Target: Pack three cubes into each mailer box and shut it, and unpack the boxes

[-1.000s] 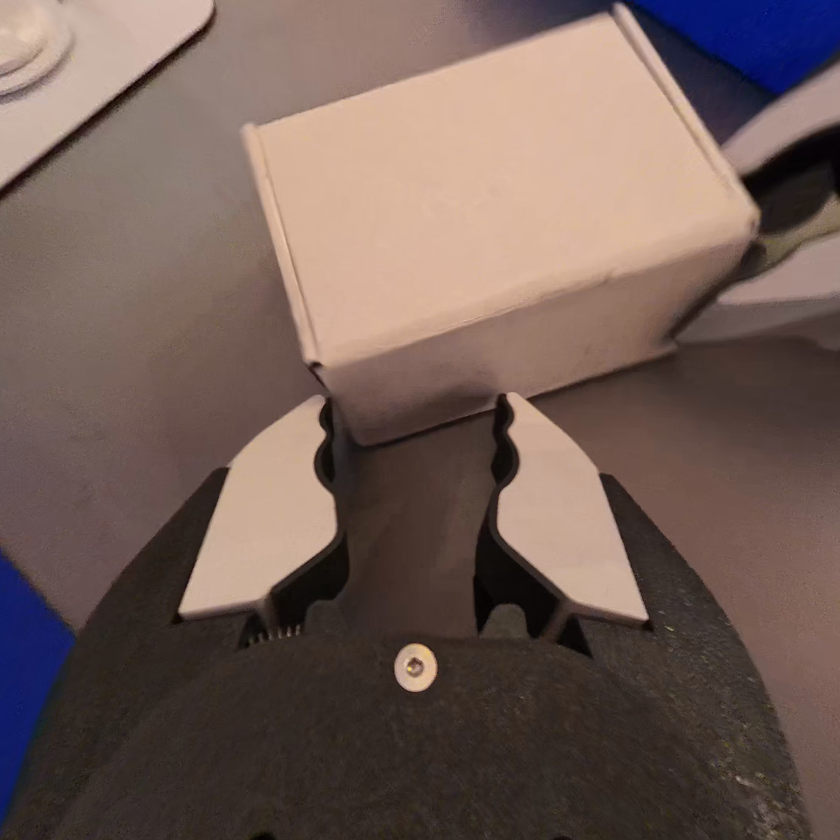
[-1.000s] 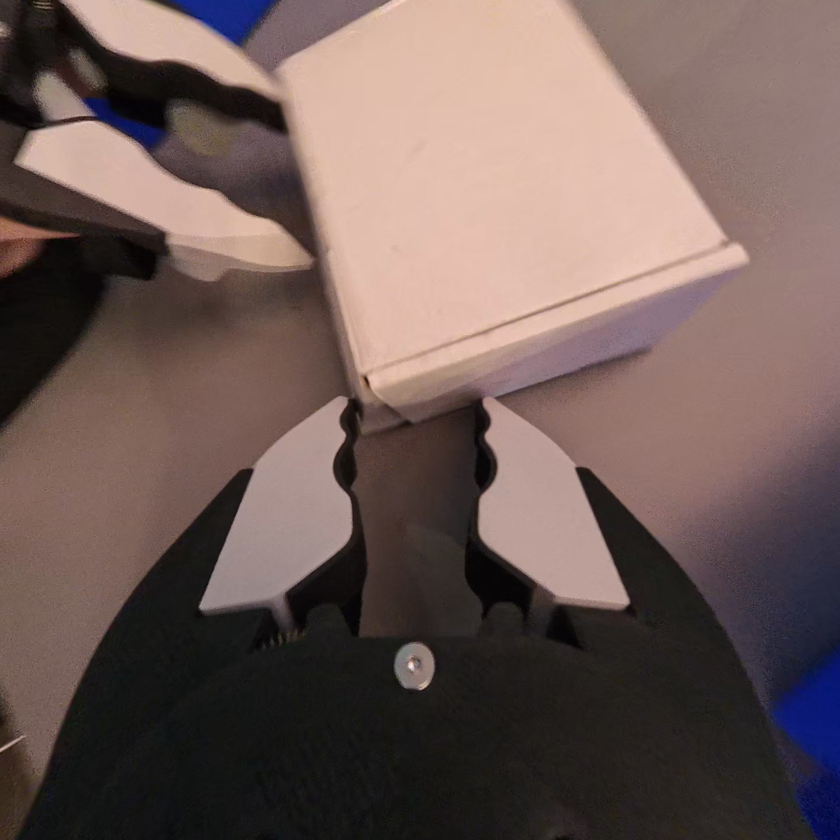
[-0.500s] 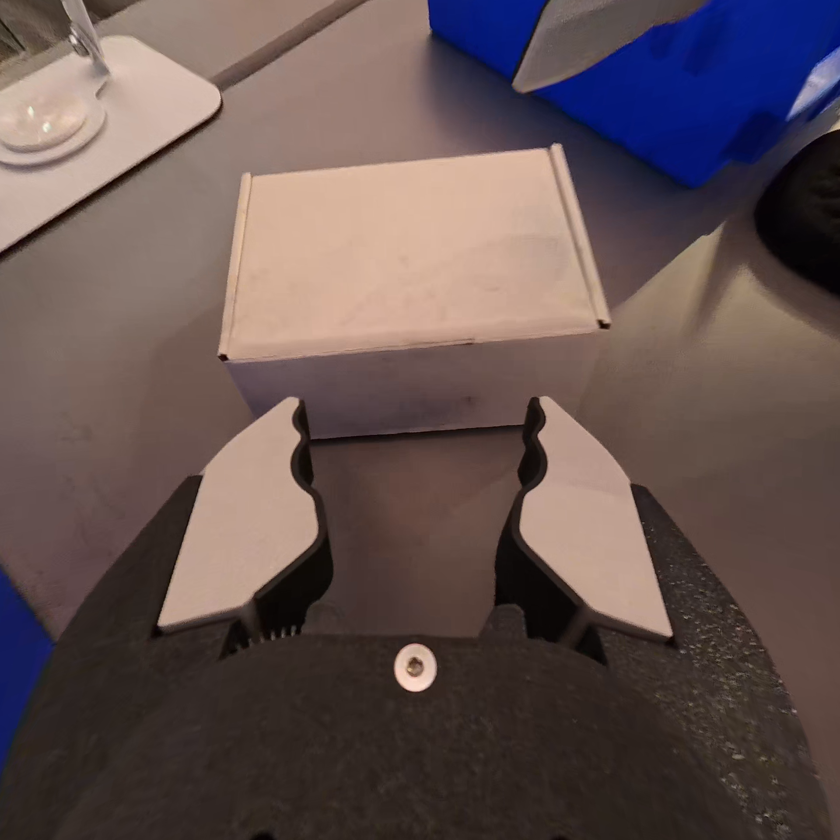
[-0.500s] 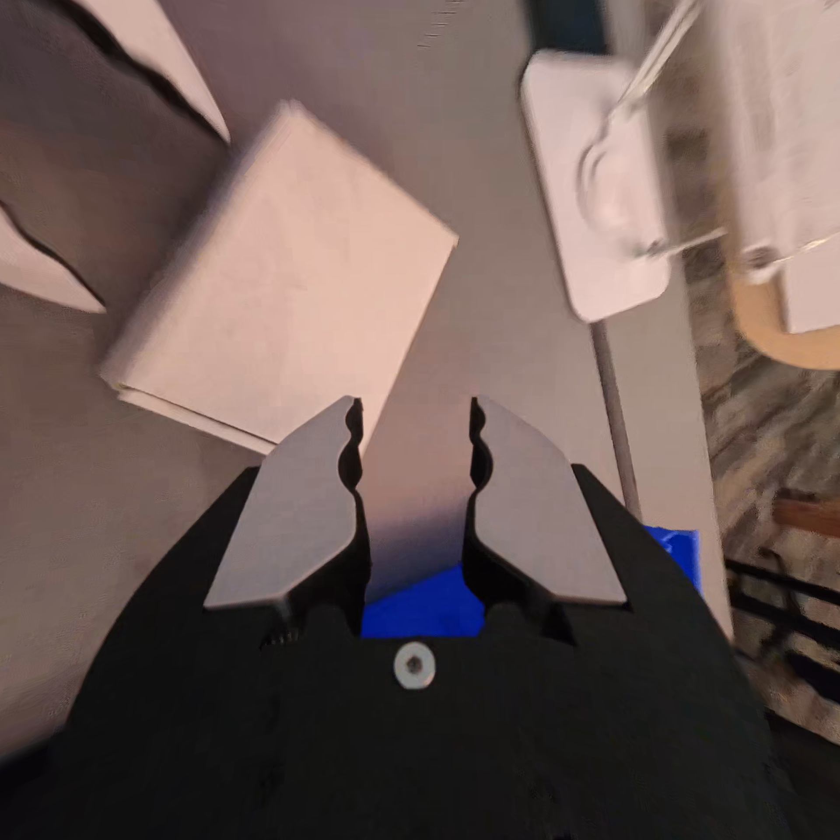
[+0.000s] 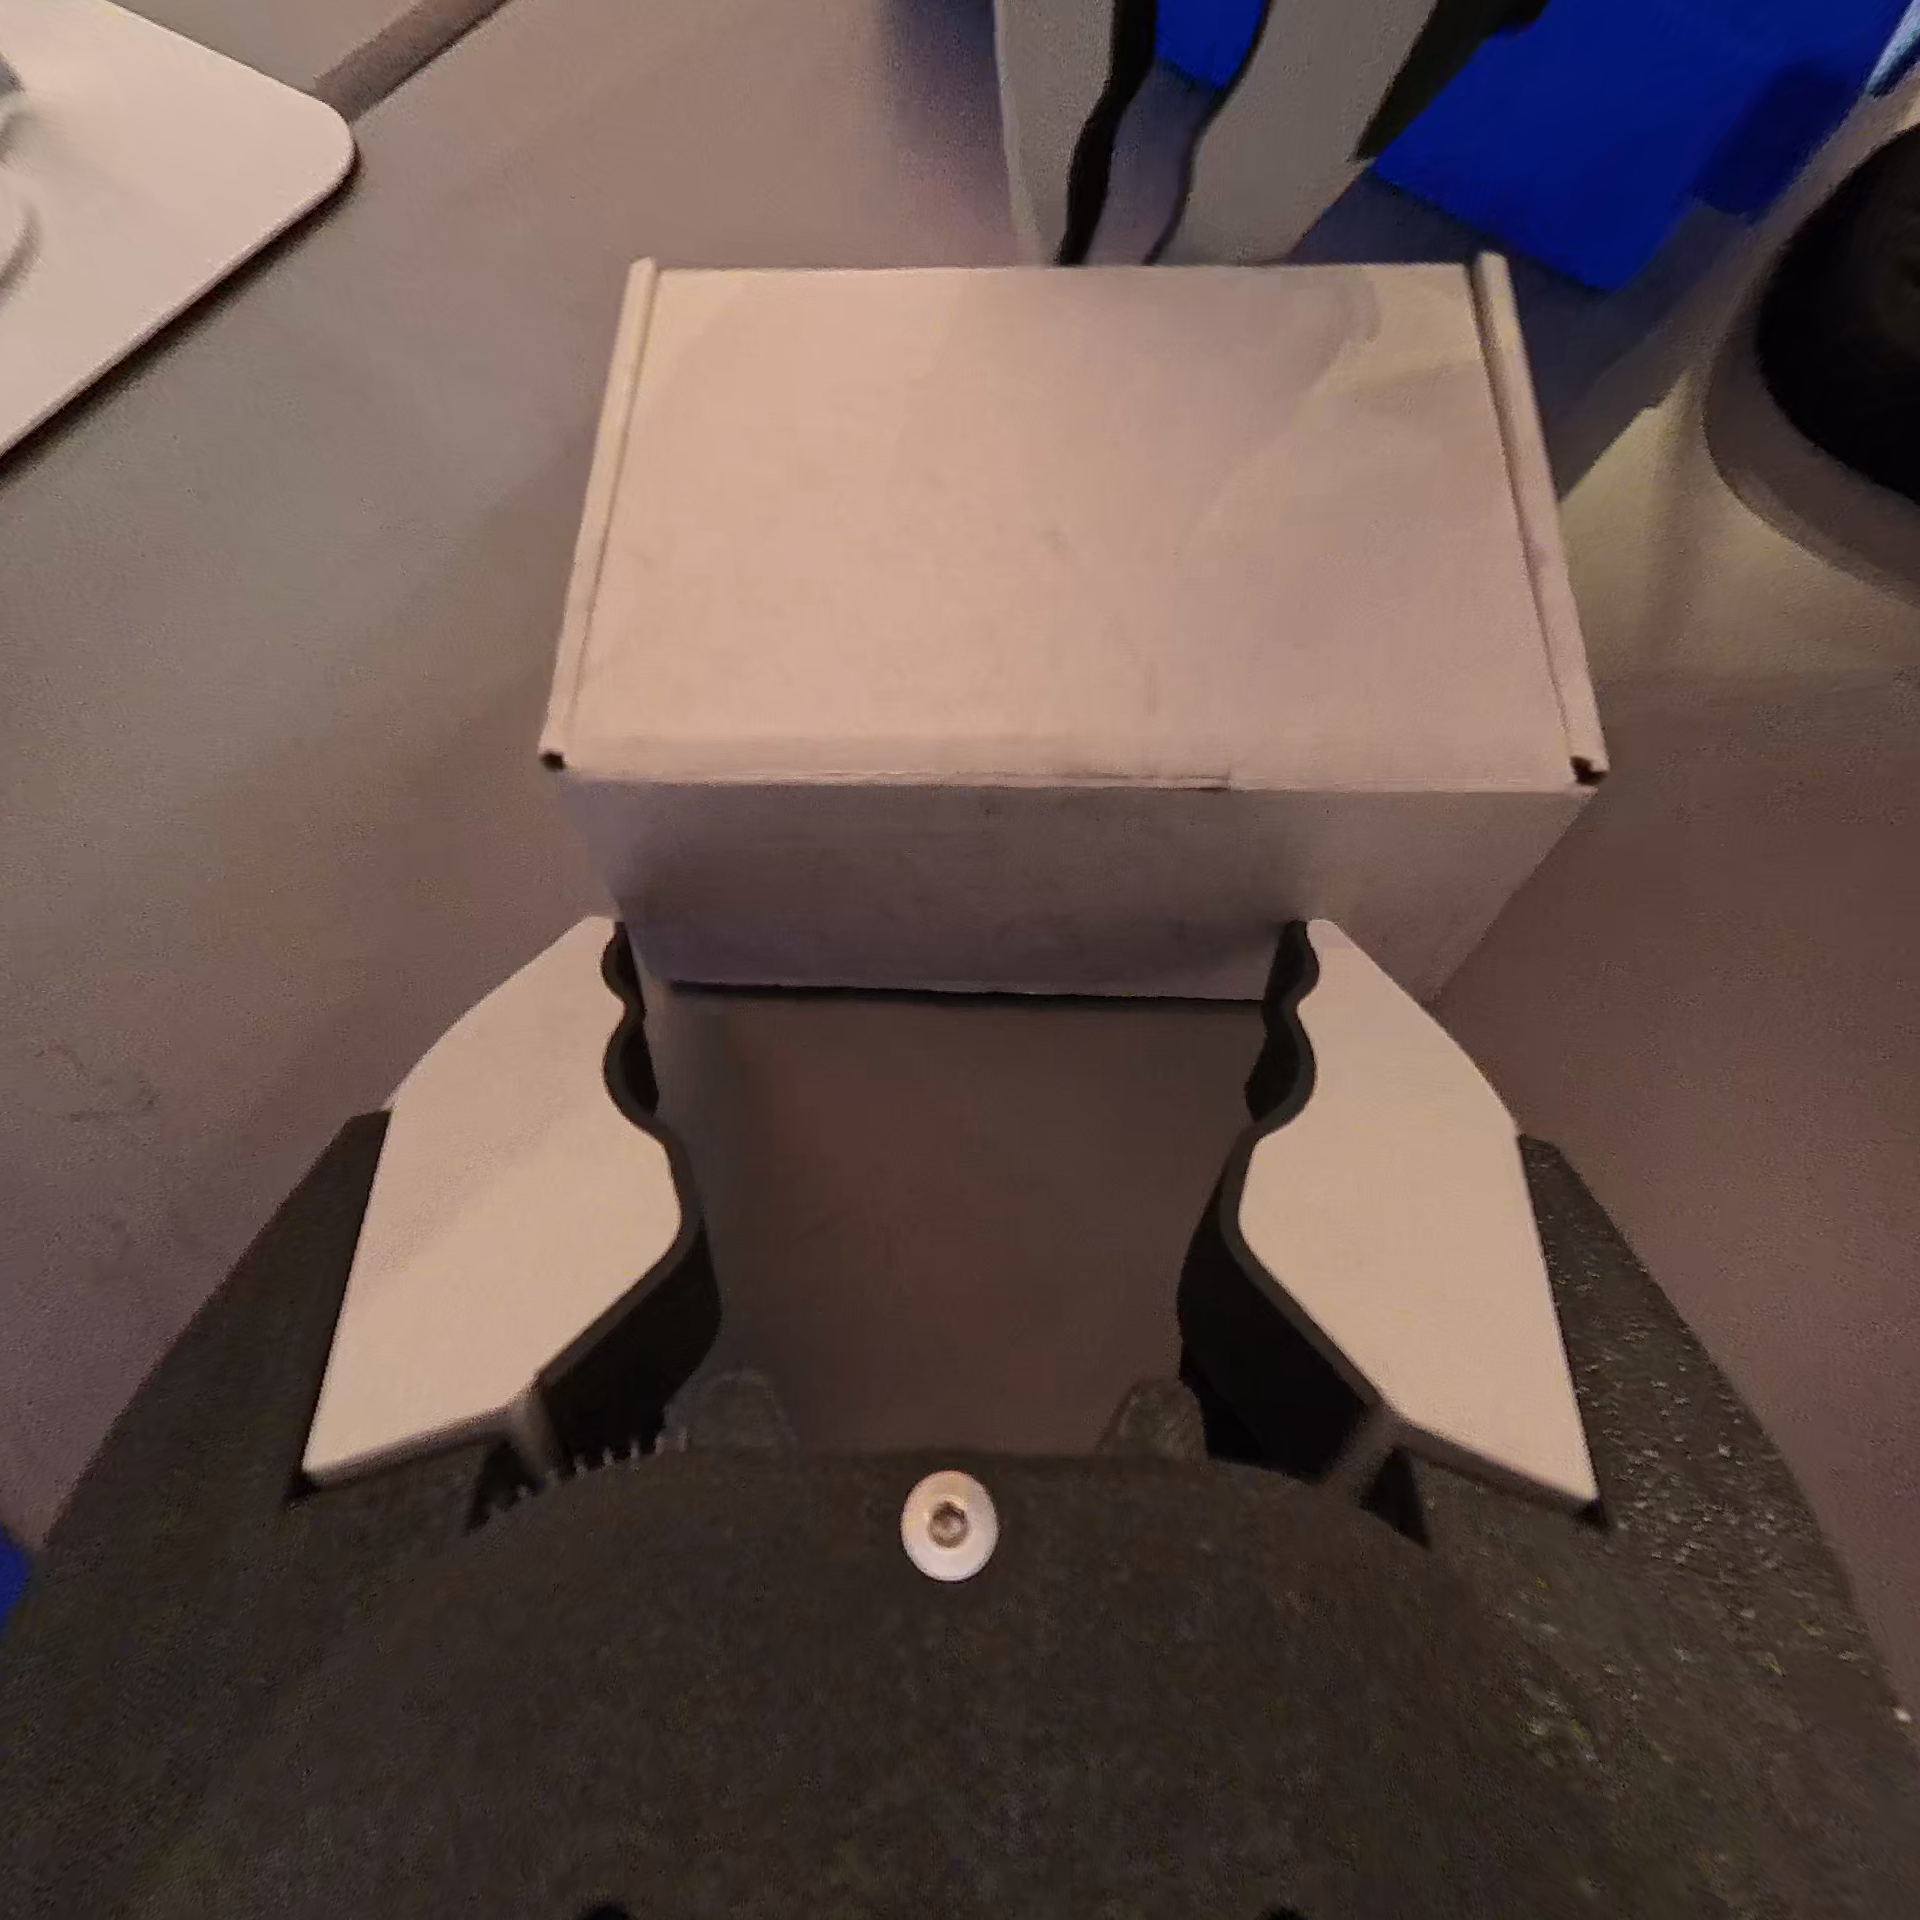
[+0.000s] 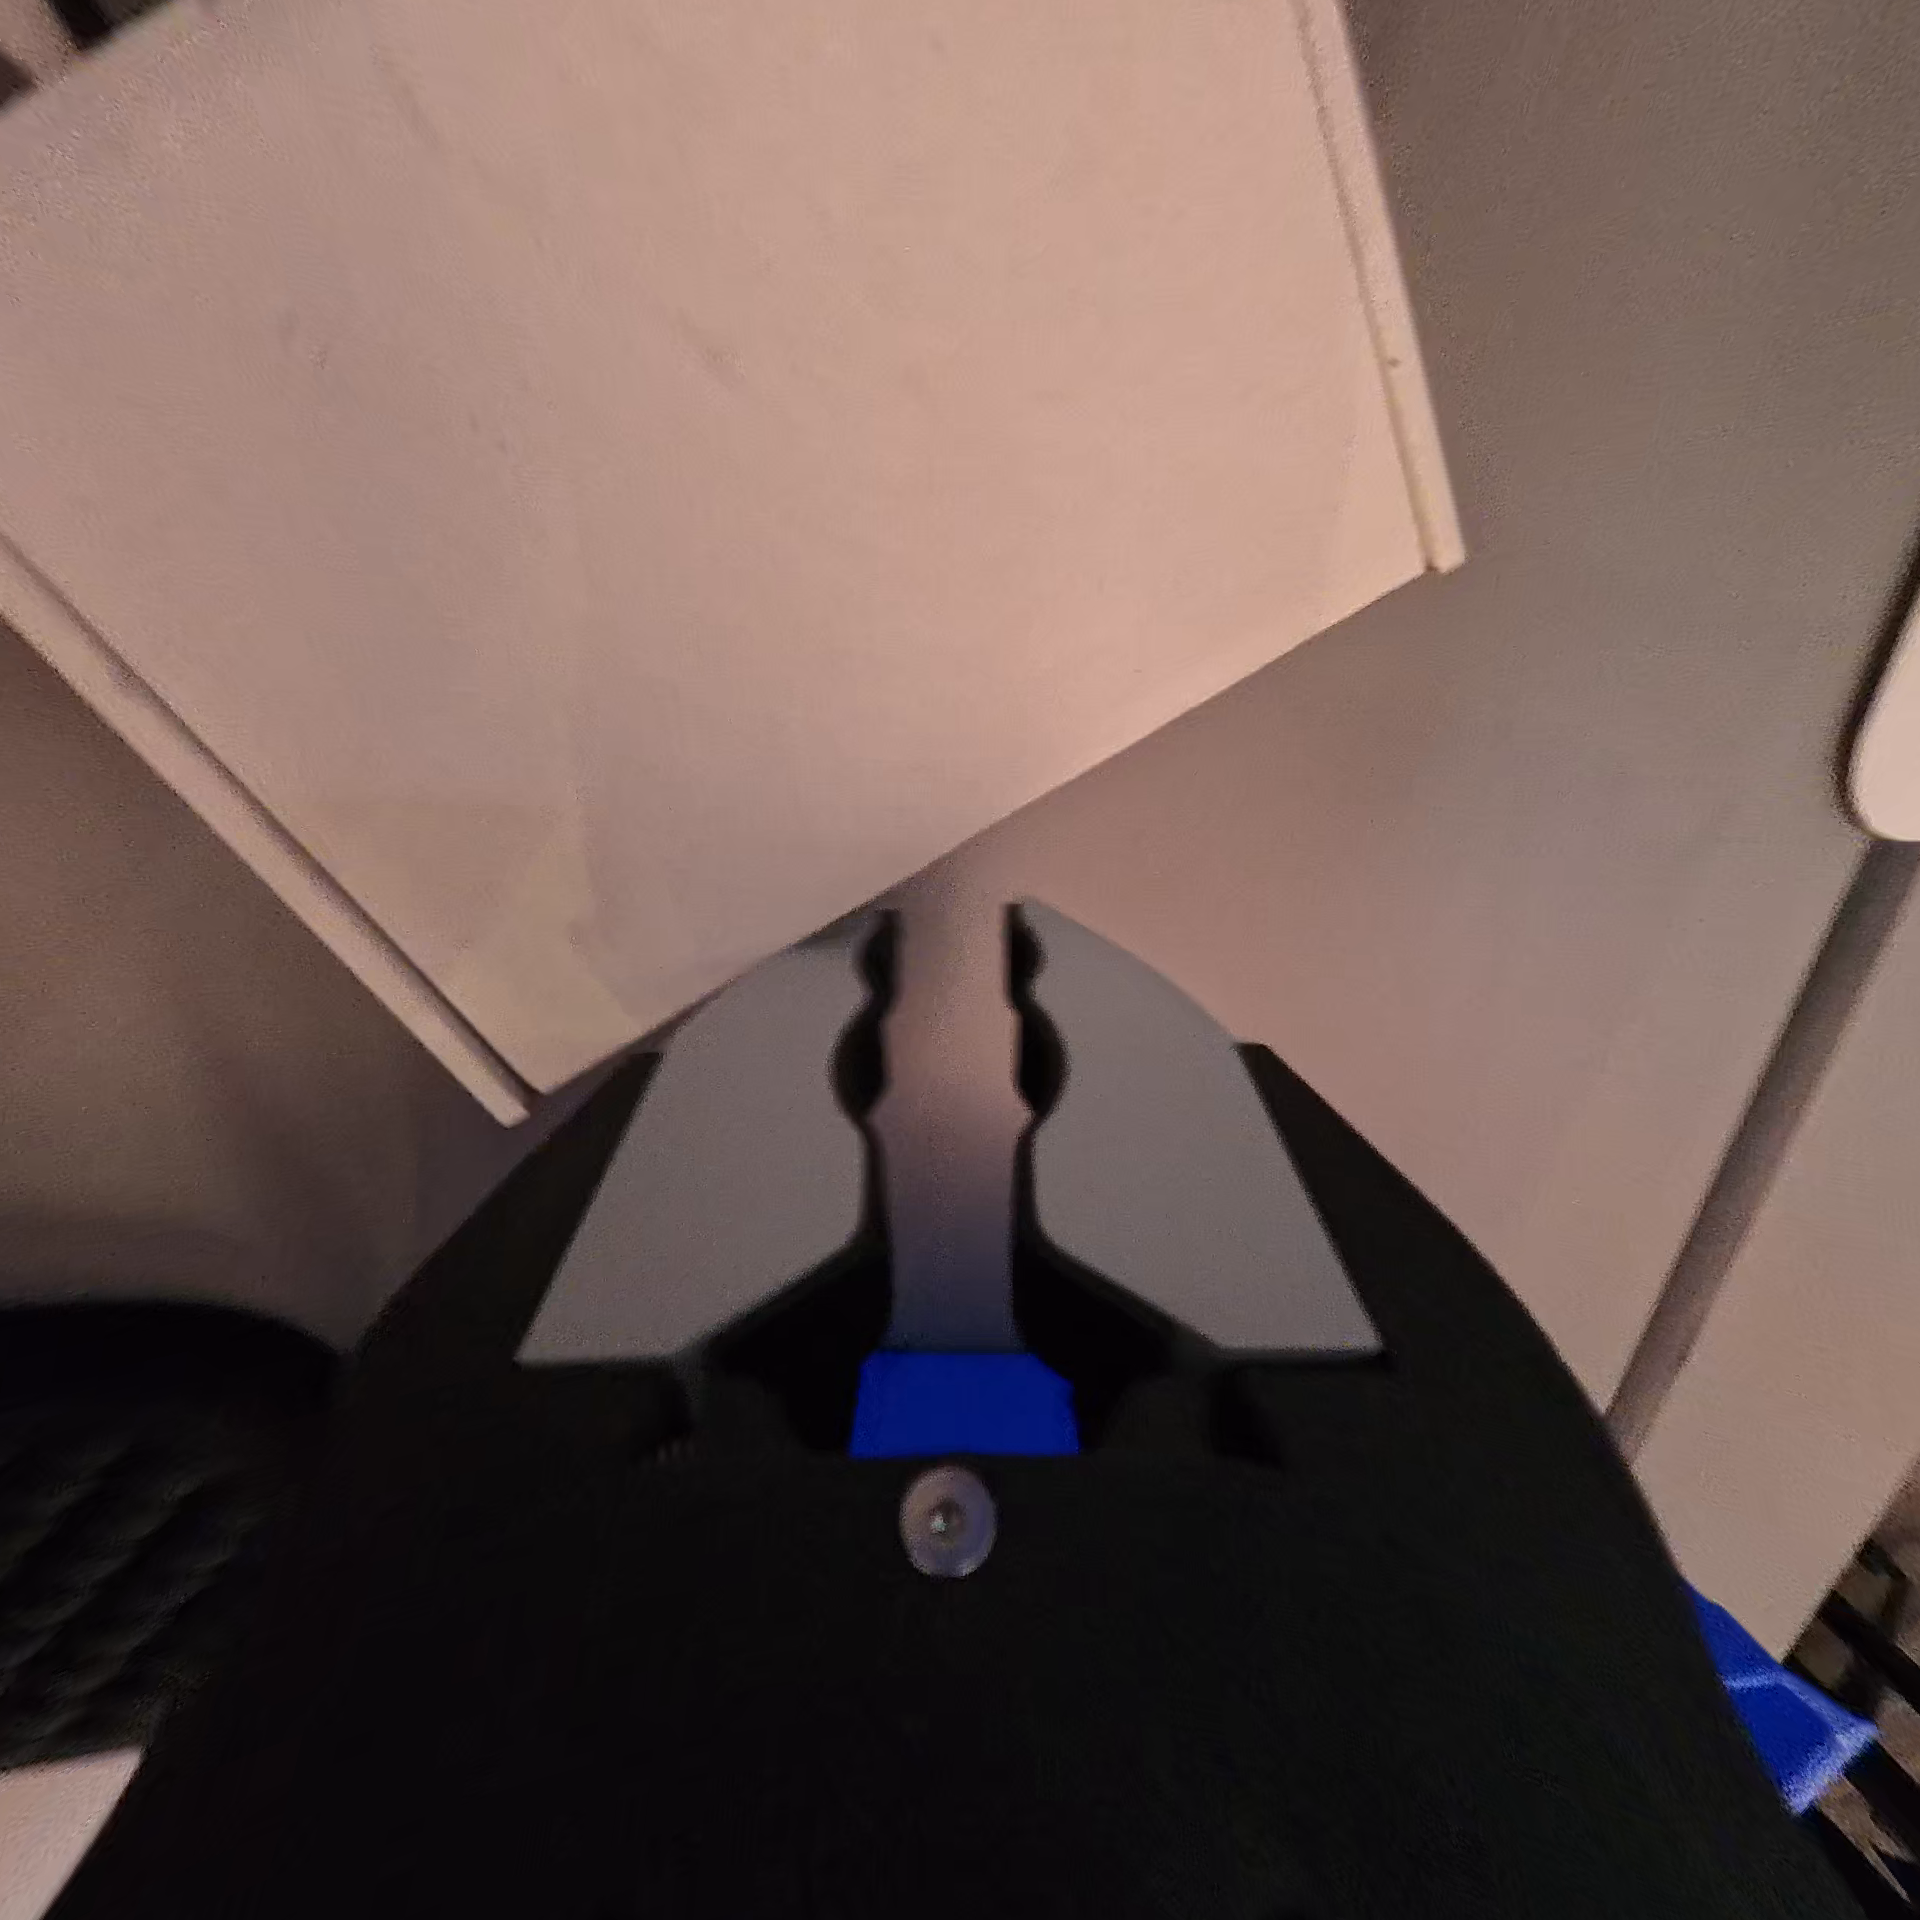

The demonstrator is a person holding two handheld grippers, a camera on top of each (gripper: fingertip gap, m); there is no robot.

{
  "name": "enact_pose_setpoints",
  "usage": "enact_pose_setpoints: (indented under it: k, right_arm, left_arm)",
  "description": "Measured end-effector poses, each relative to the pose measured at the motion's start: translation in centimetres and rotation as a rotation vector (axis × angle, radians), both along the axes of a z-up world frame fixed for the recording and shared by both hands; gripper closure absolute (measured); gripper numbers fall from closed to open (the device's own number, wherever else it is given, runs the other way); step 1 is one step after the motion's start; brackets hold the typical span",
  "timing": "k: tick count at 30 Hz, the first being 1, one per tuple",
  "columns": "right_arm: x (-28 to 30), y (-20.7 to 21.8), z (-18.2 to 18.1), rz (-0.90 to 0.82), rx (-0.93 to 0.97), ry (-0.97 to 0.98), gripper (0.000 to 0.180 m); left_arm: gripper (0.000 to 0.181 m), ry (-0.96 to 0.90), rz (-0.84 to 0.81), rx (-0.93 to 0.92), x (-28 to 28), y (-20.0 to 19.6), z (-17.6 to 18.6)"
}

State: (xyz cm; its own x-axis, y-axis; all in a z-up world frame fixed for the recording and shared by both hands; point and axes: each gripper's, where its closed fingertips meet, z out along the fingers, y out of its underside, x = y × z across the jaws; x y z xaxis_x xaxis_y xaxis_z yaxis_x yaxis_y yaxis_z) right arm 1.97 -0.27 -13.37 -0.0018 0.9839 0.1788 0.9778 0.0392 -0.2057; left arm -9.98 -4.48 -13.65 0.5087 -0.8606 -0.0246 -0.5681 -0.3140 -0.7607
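A closed white mailer box (image 5: 1060, 582) stands on the grey table. My left gripper (image 5: 956, 945) is open wide and empty. Its fingertips (image 5: 623, 945) sit at the box's near front wall, one towards each end of it. My right gripper (image 6: 948, 920) hangs over the box's far edge, jaws only narrowly apart with nothing between them. It also shows in the left wrist view (image 5: 1132, 208), pointing down behind the box. The right wrist view shows the box lid (image 6: 727, 416) from above. No cubes are in view.
A blue bin (image 5: 1558, 125) stands behind the box at the back right and shows under my right gripper (image 6: 961, 1403). A white pad (image 5: 135, 177) lies at the back left. A black object (image 5: 1849, 343) sits at the right. The table edge (image 6: 1766, 1143) runs nearby. Between my right fingertips and the black object (image 5: 1849, 343) there is roughly 15 centimetres. The right camera catches it too, in the right wrist view (image 6: 257, 1398).
The left gripper opened wider and closed in on the box front, which now faces it squarely. The right gripper swung from the box's side to above its far edge and narrowed its jaws.
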Motion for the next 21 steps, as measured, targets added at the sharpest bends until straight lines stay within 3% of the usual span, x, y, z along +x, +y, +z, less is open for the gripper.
enact_pose_setpoints:
  k: [1, 4, 8, 16, 21]
  right_arm:
    - [0.5, -0.3, -0.2, 0.011, -0.042, -0.020, 0.140]
    - [1.0, 1.0, -0.6, 0.047, -0.009, -0.056, 0.134]
    - [-0.5, 0.2, -1.1, 0.182, -0.043, -0.044, 0.135]
    - [-1.4, -1.0, -1.2, 0.250, -0.060, 0.000, 0.140]
    - [-1.6, -1.7, -1.3, 0.265, -0.049, 0.013, 0.133]
  left_arm:
    - [0.069, 0.006, -0.018, -0.015, 0.0, -0.3, -0.1]
    - [0.067, 0.071, -0.054, -0.027, -0.1, -0.9, -0.9]
    - [0.068, 0.101, -0.073, 0.089, 0.2, -0.7, -0.4]
    - [0.063, 0.123, -0.089, -0.011, -0.4, -1.1, -1.0]
    - [0.059, 0.098, -0.099, -0.040, -0.6, -1.7, -1.2]
